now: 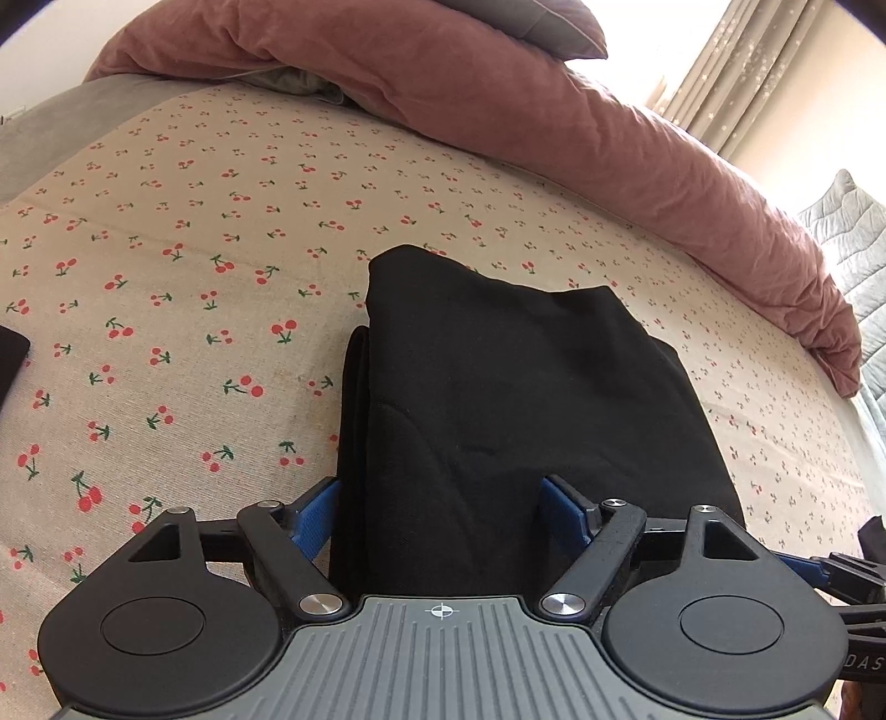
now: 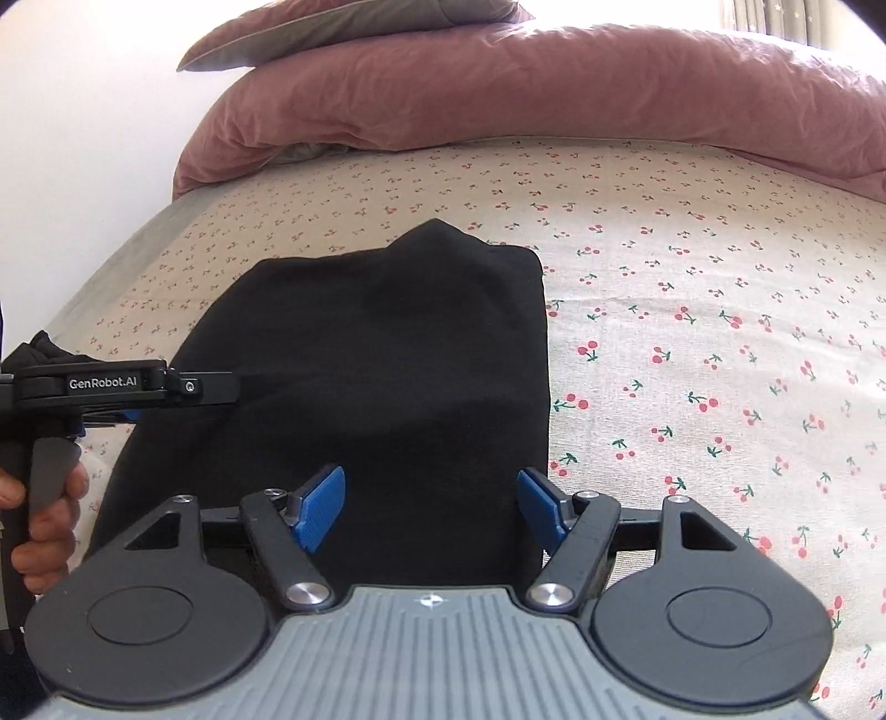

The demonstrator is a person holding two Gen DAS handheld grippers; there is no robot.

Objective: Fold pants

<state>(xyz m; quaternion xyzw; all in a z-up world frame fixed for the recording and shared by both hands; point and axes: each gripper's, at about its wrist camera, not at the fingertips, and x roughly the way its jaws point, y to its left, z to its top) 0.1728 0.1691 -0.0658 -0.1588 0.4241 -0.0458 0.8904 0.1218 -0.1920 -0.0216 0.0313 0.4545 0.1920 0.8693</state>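
Currently the black pants (image 1: 526,399) lie folded into a compact stack on the cherry-print bedsheet (image 1: 183,266), near the bed's front edge. Layers show along the stack's left side in the left wrist view, with the top layer sitting slightly offset from the ones under it.

Left gripper (image 1: 443,512): jaws spread wide, blue pads (image 1: 313,515) on either side of the stack's near edge, not pressing it. Fabric sits between the fingers but nothing is clamped.

Right gripper (image 2: 432,507): jaws also apart, blue pads (image 2: 321,507) hovering over the near right part of the stack, right pad close to the stack's right edge. No grip on the cloth.

In the right wrist view the left gripper appears side-on at the left edge, over the stack's left side, with a hand (image 2: 47,520) on its handle.

A pink duvet (image 2: 554,94) is bunched along the far side of the bed, a pillow (image 2: 343,22) on top of it. A curtain (image 1: 736,72) hangs at the upper right in the left wrist view, with a grey quilted cover (image 1: 847,249) beside it. A dark object (image 1: 11,360) sits at the left edge, too cropped to identify.
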